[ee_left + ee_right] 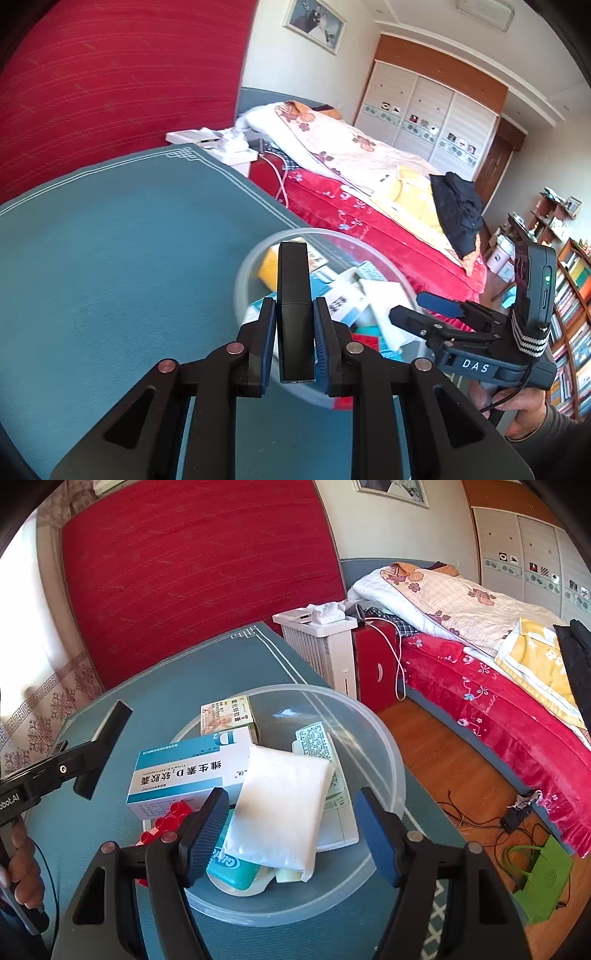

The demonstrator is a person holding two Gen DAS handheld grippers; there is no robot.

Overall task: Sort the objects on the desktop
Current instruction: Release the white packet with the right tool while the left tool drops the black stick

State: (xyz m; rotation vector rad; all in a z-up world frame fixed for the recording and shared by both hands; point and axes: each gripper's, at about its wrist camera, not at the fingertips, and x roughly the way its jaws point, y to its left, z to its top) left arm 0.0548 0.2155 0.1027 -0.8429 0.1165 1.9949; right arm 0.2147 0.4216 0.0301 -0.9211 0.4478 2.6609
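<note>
**Bowl nearly full, one black bar left in our grip**

Nearest us, our left gripper (294,332) has its jaws closed on a slim black rectangular bar (293,295) (a power bank or a lighter, we cannot tell which), gripped at about mid-length and carried in the air, its far end pointing toward the clear plastic bowl (384,738). Our right gripper (291,834) hangs just over the near rim of that bowl with its jaws spread wide and nothing between them.

Inside the bowl we count a red toy brick (168,818) at the near left, a teal floss container (229,867) under a white soft packet (280,805), a blue-and-white vitamin D box (188,771) lying flat, a green-and-cream medicine box (227,714) behind it, and a white printed blister pack (314,738) toward the right. These lie heaped against one another, so we judge most of the sorting done.

The teal desk mat (110,258) around the bowl shows no other loose item in either view, though its near edge is hidden behind the grippers. What seems left to us is to bring the black bar over the bowl and let it go onto the pile, and a gentle drop suits, since the heap is uneven and the bar could slide off the soft packet

Beyond the desk lie the white heater (325,642) and the bed (498,664)
</note>
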